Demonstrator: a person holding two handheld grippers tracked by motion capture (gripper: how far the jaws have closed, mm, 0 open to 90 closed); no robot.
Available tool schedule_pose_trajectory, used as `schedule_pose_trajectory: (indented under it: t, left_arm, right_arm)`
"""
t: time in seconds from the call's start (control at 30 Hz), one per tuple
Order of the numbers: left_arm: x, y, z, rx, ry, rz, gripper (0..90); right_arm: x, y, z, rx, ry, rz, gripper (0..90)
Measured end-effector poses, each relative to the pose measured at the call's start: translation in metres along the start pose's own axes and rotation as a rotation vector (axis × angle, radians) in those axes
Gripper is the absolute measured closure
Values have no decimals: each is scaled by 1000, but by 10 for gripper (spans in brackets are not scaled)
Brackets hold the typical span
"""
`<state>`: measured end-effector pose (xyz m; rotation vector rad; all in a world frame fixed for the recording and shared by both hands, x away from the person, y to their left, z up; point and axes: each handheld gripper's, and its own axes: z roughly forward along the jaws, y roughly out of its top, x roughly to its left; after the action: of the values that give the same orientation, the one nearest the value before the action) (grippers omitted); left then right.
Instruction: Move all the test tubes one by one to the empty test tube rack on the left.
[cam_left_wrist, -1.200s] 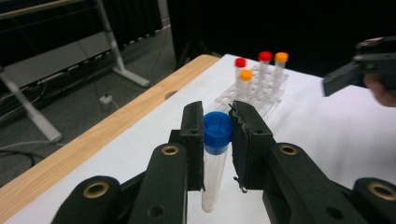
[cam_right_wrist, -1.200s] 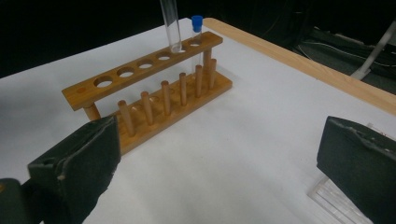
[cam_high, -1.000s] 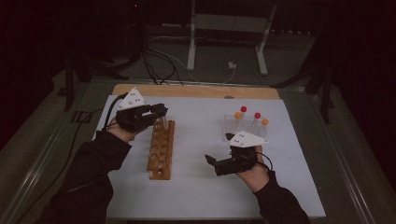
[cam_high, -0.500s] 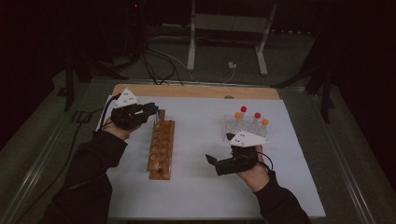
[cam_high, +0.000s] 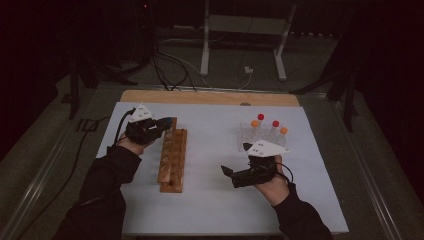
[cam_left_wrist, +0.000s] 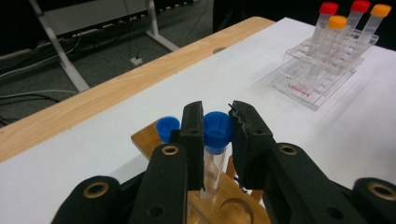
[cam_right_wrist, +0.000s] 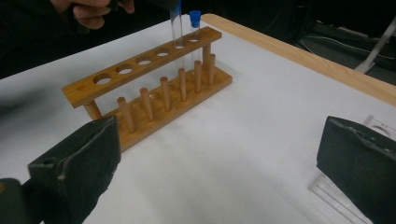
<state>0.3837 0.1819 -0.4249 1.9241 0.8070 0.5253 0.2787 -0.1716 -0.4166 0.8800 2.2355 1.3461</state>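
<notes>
My left gripper (cam_left_wrist: 218, 122) is shut on a clear tube with a blue cap (cam_left_wrist: 217, 129), pinched just under the cap. The tube stands upright, and its lower end passes through a hole near the far end of the wooden rack (cam_high: 172, 157). A second blue-capped tube (cam_right_wrist: 195, 27) stands in the end hole beside the held tube (cam_right_wrist: 176, 25). My left gripper (cam_high: 165, 125) hovers over the rack's far end. My right gripper (cam_high: 229, 172) rests low on the table to the right of the rack, open and holding nothing, its pads (cam_right_wrist: 79, 161) far apart.
A clear plastic rack (cam_high: 250, 142) at the right rear holds several tubes with red caps (cam_high: 260, 117) and orange caps (cam_high: 255, 123). A white sheet (cam_high: 215, 205) covers the table. A wooden strip (cam_high: 210, 97) runs along its far edge. Cables and a metal stand lie beyond.
My left gripper has come down over the rack's far end, and the blue-capped tube in it has sunk into a hole. The right hand has stayed put.
</notes>
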Motion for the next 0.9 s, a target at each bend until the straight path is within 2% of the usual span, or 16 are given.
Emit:
schedule_pose_trajectory:
  t: [0.23, 0.53, 0.83, 0.9]
  left_arm:
    - [2, -11, 6, 12, -1, -21, 769]
    - [2, -18, 12, 43, -7, -24, 769]
    - [1, -17, 11, 61, -9, -17, 763]
    - [1, -16, 9, 44, -28, -20, 729]
  right_arm:
    - [0, 0, 0, 10, 9, 1, 0]
    - [0, 0, 0, 5, 10, 2, 0]
    - [0, 2, -2, -2, 13, -9, 0]
    - [1, 4, -3, -9, 7, -15, 0]
